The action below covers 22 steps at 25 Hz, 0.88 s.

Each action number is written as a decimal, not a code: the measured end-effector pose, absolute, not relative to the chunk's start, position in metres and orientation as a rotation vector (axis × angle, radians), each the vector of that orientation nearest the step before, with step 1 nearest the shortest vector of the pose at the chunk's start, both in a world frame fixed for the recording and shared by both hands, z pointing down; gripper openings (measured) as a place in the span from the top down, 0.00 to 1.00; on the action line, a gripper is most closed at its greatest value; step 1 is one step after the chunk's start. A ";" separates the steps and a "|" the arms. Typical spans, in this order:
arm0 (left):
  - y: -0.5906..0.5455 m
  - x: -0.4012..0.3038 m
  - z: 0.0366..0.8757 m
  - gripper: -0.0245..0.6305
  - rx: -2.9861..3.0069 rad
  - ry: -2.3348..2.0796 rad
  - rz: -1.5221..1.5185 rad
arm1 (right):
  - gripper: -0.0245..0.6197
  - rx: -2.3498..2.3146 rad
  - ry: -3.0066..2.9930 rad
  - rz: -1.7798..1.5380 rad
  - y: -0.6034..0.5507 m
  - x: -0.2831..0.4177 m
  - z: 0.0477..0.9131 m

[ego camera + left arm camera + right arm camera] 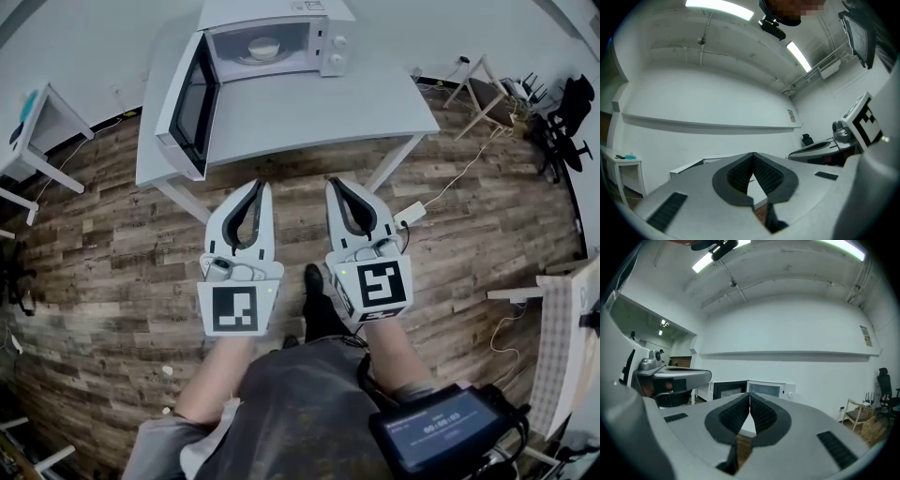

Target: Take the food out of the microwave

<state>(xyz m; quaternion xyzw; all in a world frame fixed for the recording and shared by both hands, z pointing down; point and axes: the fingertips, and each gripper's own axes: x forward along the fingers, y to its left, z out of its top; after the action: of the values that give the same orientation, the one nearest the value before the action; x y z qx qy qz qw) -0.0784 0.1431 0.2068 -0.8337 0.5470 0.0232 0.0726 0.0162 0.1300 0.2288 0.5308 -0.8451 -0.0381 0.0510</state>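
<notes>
Microwave (272,42) sits on the white table (309,117) with its door (192,108) already swung open. The bowl of food (263,47) is still inside on the turntable, untouched. Left gripper (264,187) and right gripper (334,185) are side by side, well short of the table edge; both claws are pinched together with nothing in them. Looks like an early stage: the reach in, the grab and the lift out are all still to do.

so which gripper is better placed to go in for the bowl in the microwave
Probably left: the left gripper lines up with the bowl in the open microwave; the right gripper sits off toward the knobs. Both shut.
</notes>
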 end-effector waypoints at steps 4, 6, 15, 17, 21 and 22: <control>0.113 -0.073 0.210 0.95 -2.508 1.659 0.044 | 0.95 1.601 -2.573 -0.093 0.100 0.022 0.230; 0.093 -0.068 0.212 0.95 -2.509 1.672 0.033 | 0.95 1.586 -2.575 -0.076 0.080 0.026 0.233; 0.061 -0.060 0.214 0.95 -2.467 1.709 -0.002 | 0.95 1.543 -2.611 -0.069 0.046 0.037 0.234; 0.051 -0.052 0.212 0.95 -2.451 1.704 0.000 | 0.95 1.535 -2.617 -0.068 0.034 0.043 0.234; 0.016 -0.034 0.212 0.95 -2.457 1.733 -0.031 | 0.95 1.503 -2.640 -0.054 -0.004 0.055 0.233; 0.010 -0.031 0.212 0.95 -2.451 1.737 -0.032 | 0.95 1.493 -2.648 -0.052 -0.011 0.056 0.233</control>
<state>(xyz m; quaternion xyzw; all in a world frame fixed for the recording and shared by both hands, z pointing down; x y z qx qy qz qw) -0.0313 0.0098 0.2117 -0.8139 0.5768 -0.0106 0.0684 0.0561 -0.0110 0.2331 0.4905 -0.8698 -0.0169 0.0503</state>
